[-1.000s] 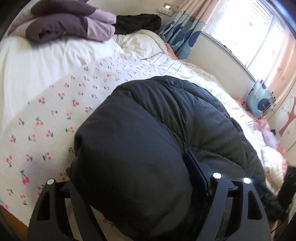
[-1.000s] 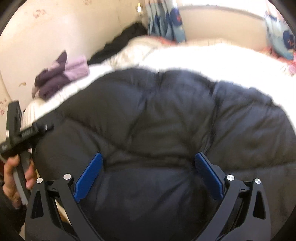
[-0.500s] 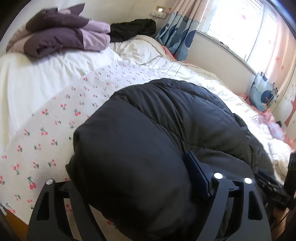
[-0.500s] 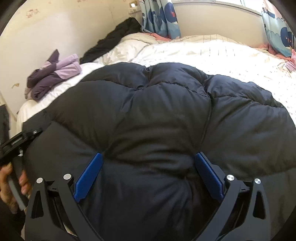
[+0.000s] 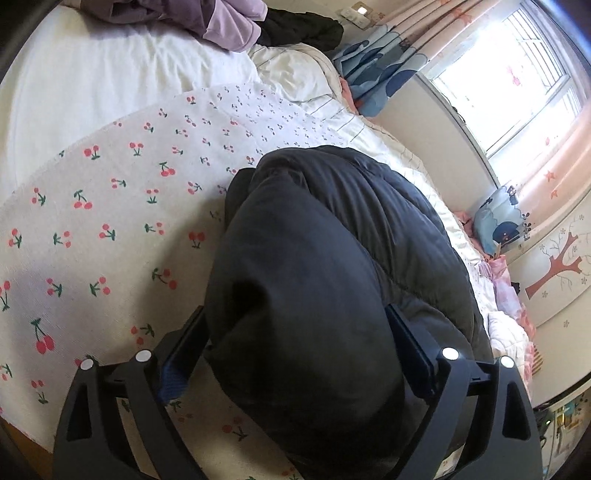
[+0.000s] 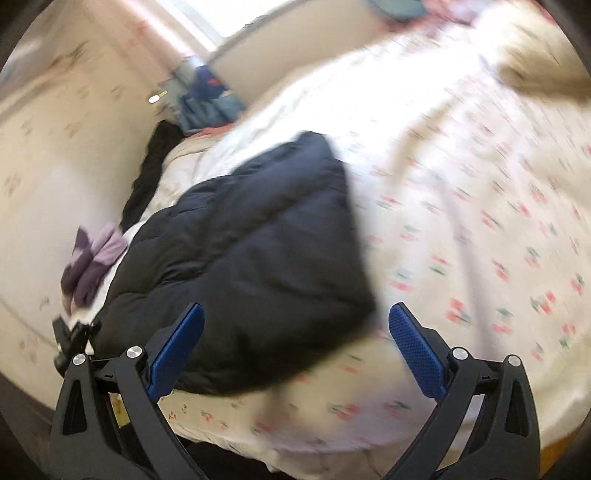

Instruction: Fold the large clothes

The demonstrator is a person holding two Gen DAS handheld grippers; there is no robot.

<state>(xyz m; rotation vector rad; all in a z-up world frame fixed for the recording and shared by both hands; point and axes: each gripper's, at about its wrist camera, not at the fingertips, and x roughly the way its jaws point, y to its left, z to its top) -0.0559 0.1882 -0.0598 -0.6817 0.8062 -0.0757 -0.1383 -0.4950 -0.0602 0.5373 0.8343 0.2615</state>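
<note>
Black quilted puffer jacket (image 5: 332,277), reading navy-black in the blurred right wrist view (image 6: 258,251). White bedsheet (image 5: 110,229) printed all over with red cherries on green stems. Plain white duvet (image 5: 92,74) beyond it, then a cream one with thin stripes (image 5: 351,122). Folded garment (image 5: 207,18) in dark purple and pale lilac. Another black garment (image 5: 306,29) beside it. Curtain (image 5: 376,70) in pink stripes over blue and navy shapes. Cushion (image 5: 498,221) in light blue with navy. Cream wall sticker of a red-brown tree (image 5: 557,266). Left gripper (image 5: 295,350) black with blue pads; right gripper (image 6: 295,343) black, pads (image 6: 417,350) bright blue with a fine dotted texture.
</note>
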